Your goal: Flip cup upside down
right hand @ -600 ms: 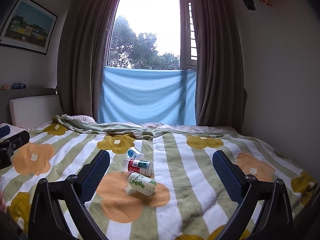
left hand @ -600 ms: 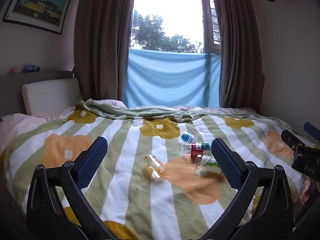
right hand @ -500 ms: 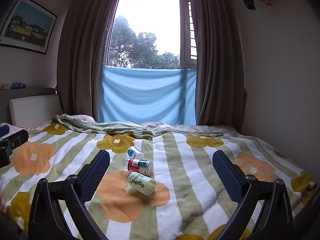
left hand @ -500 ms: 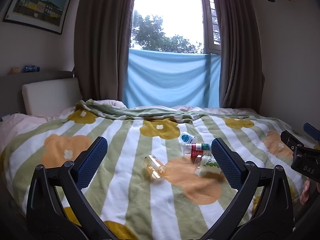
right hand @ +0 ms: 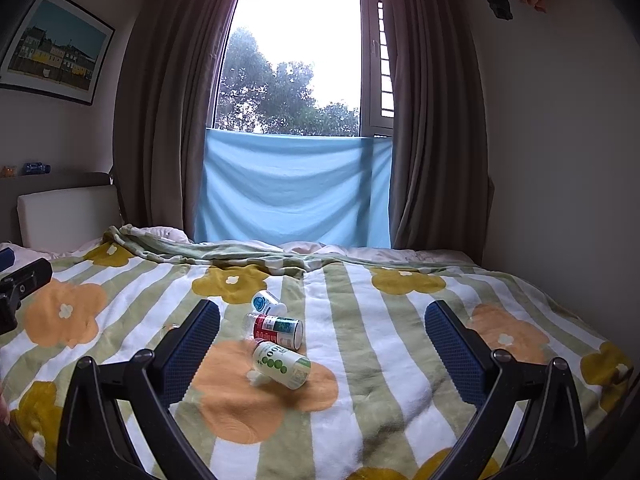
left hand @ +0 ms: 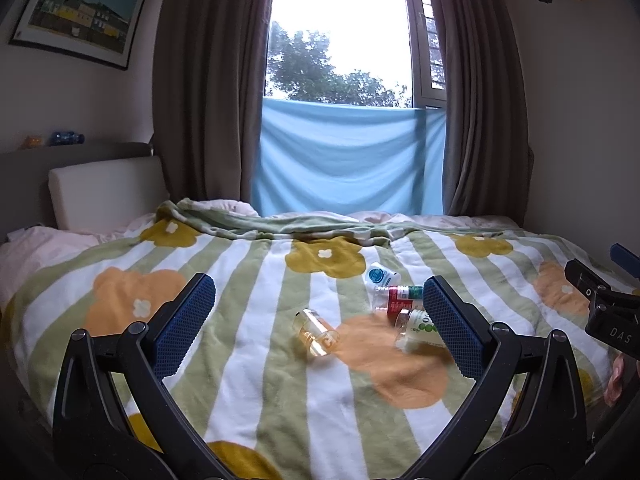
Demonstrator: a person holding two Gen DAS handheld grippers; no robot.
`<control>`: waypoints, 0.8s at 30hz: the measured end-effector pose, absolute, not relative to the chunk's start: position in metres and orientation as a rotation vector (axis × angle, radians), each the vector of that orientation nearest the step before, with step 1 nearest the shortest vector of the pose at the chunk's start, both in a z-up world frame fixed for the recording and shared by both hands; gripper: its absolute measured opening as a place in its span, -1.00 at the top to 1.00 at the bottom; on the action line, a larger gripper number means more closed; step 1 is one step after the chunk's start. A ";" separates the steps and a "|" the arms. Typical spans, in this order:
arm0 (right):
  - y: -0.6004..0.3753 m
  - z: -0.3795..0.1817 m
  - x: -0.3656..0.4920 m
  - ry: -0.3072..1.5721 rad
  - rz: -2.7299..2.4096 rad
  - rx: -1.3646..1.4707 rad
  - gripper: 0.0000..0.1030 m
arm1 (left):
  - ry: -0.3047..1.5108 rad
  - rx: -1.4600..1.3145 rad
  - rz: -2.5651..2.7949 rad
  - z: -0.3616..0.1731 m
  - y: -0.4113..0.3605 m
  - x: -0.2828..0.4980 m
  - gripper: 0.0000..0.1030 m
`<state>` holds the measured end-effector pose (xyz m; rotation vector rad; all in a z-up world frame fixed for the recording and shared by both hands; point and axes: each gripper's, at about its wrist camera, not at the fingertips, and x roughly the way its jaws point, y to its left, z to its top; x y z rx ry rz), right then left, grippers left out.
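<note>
A clear amber-tinted cup [left hand: 316,332] lies on its side on the striped flower blanket [left hand: 248,364], between my left gripper's fingers in the left wrist view. My left gripper [left hand: 318,324] is open and empty, held above the near part of the bed. My right gripper [right hand: 320,340] is open and empty, off to the right of the left one; part of it shows at the right edge of the left wrist view [left hand: 600,304]. In the right wrist view the cup is mostly hidden behind the left finger [right hand: 188,348].
Three small bottles lie on their sides right of the cup: a white one with a blue label [left hand: 380,274], a red-labelled one [left hand: 400,298] and a green-dotted one [right hand: 282,364]. A headboard [left hand: 104,192] stands at the left. Curtains and a window are behind the bed.
Both grippers have barely drifted. The cup and bottles have not moved.
</note>
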<state>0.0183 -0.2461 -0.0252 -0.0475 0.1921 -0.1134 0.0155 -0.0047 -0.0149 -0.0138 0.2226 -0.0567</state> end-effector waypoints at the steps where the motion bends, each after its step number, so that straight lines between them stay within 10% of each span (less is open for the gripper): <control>1: -0.246 -0.026 0.018 0.193 -0.113 -0.047 -0.99 | 0.223 -0.013 -0.056 -0.015 -0.005 0.016 -1.00; 24: -0.250 -0.042 0.023 0.215 -0.113 -0.038 -0.99 | 0.236 -0.006 -0.051 -0.022 -0.005 0.019 -1.00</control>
